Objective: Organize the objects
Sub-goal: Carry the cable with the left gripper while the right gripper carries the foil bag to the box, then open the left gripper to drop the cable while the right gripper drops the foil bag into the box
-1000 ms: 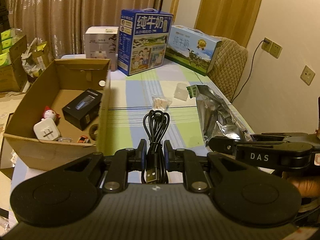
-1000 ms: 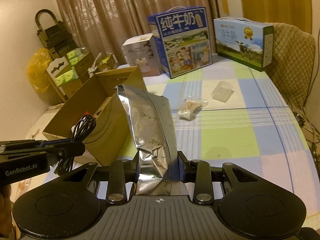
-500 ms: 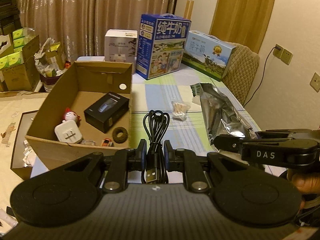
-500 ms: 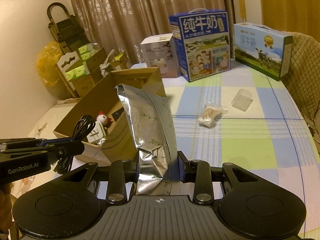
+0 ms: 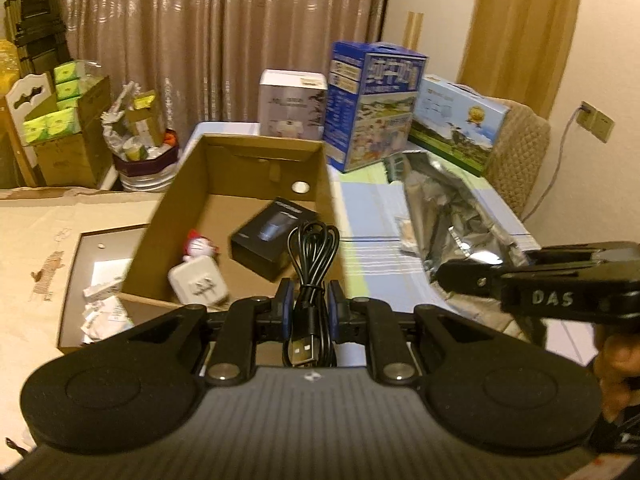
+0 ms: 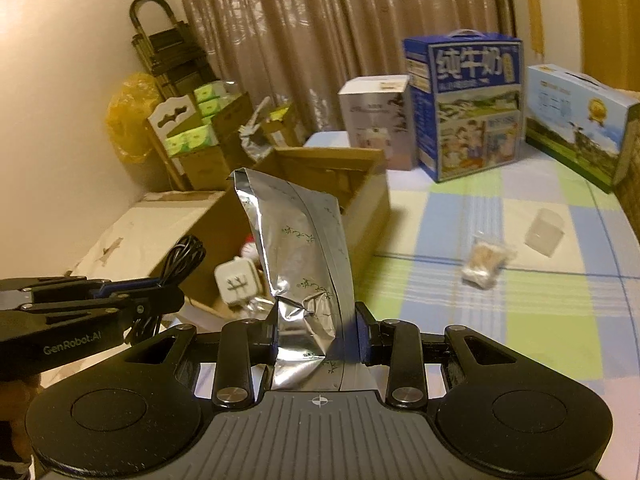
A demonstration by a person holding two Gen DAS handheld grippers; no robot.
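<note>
Your left tool (image 5: 310,312) grips the coiled black USB cable (image 5: 312,264), your right tool (image 6: 318,334) the silver foil pouch (image 6: 298,248), the open cardboard box (image 5: 256,156) at the counter's (image 6: 540,312) left edge ahead.

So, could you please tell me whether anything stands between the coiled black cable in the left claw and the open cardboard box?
Nothing visible does. The black cable is clamped in the left claw at the cardboard box's open top, with no lid or flap covering it. A black box and a white charger already lie inside.
</note>
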